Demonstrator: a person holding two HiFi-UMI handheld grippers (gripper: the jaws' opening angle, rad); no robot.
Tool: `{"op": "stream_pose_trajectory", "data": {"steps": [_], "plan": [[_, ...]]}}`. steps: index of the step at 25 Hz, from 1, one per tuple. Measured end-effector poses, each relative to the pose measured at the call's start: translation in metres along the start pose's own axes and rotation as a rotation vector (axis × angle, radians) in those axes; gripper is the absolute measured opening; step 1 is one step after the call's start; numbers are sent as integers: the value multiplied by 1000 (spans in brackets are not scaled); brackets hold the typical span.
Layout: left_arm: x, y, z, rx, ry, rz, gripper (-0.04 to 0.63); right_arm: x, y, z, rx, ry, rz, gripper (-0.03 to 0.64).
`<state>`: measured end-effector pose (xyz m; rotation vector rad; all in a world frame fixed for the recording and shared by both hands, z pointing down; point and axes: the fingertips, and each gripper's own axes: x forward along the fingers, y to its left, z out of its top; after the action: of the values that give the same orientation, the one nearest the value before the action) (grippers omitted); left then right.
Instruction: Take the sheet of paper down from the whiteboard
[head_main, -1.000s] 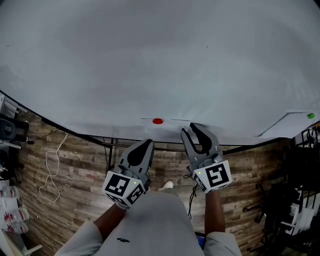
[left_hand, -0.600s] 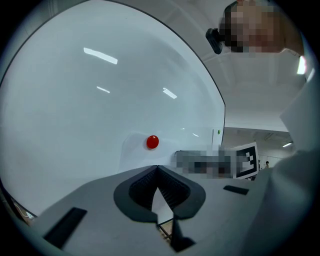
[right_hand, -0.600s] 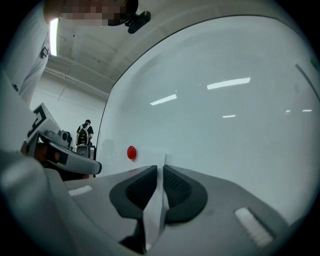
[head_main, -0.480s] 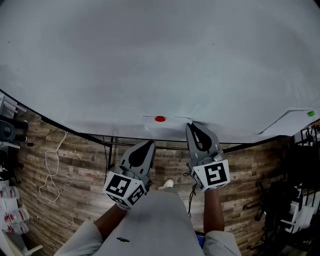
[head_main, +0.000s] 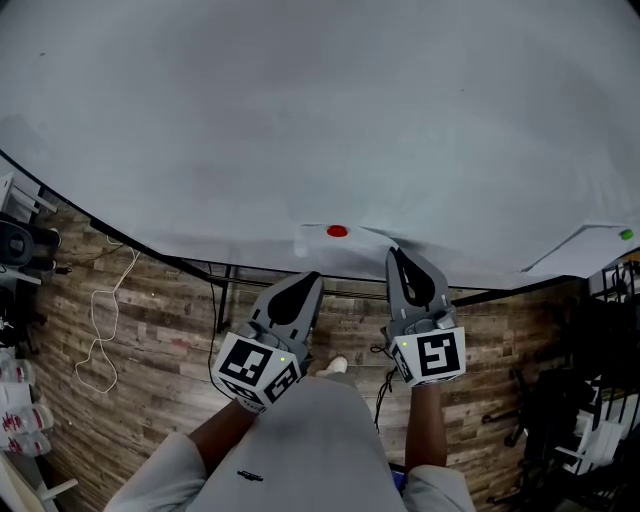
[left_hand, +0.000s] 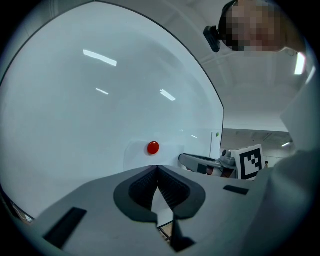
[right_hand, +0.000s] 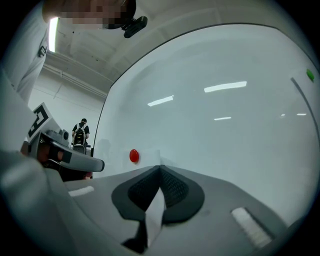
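A white sheet of paper (head_main: 355, 247) hangs low on the whiteboard (head_main: 320, 120), pinned by a red magnet (head_main: 337, 231) near its top edge. My right gripper (head_main: 400, 253) points level at the sheet's right edge. Its jaws have just been closing and now pinch the paper, which shows as a white strip (right_hand: 154, 216) between the pads. My left gripper (head_main: 307, 278) sits shut just below the sheet's lower left corner, with nothing seen held. The magnet (left_hand: 153, 147) lies just above the left jaws, and the same magnet (right_hand: 133, 155) is left of the right jaws.
A second sheet (head_main: 585, 250) with a green magnet (head_main: 625, 235) hangs at the board's far right. Below the board is a wood-plank floor (head_main: 150, 340) with a white cord (head_main: 105, 330), and dark equipment (head_main: 600, 400) at the right. A person (right_hand: 80, 132) stands far off.
The right gripper's jaws, wide open a second ago, have closed on the sheet's right edge. The left gripper has stayed shut and almost still.
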<state>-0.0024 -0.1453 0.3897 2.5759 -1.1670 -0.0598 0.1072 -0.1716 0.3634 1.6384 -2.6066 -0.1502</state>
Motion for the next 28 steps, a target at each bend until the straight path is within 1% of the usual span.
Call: {"op": "stream_pose_trajectory", "data": {"steps": [3, 5, 7, 9, 12, 16, 19, 22, 23, 26, 28], "plan": [[0, -6, 2, 15, 3, -31, 9, -3, 3, 0, 4, 2, -7, 10], [2, -12, 2, 9, 1, -62, 9, -4, 4, 0, 5, 2, -10, 11], [4, -18, 3, -5, 4, -93, 9, -5, 5, 0, 4, 1, -11, 11], [7, -22, 4, -42, 13, -129, 13, -5, 5, 1, 6, 0, -13, 11], [11, -25, 5, -144, 20, -190, 88, -6, 5, 3, 6, -1, -20, 11], [14, -23, 15, -308, 2, -254, 94, -6, 5, 5, 4, -3, -28, 11], [18, -18, 18, -403, 4, -289, 95, -6, 6, 7, 1, -2, -33, 11], [25, -15, 18, -480, 15, -318, 109, -6, 6, 7, -5, 1, -35, 11], [27, -13, 18, -519, 21, -327, 111, -6, 6, 7, -5, 2, -35, 11], [31, -9, 18, -667, 43, -339, 109, -7, 8, 8, 0, -1, -37, 11], [34, -8, 18, -716, 55, -345, 109, -8, 8, 8, -4, -1, -38, 11]]}}
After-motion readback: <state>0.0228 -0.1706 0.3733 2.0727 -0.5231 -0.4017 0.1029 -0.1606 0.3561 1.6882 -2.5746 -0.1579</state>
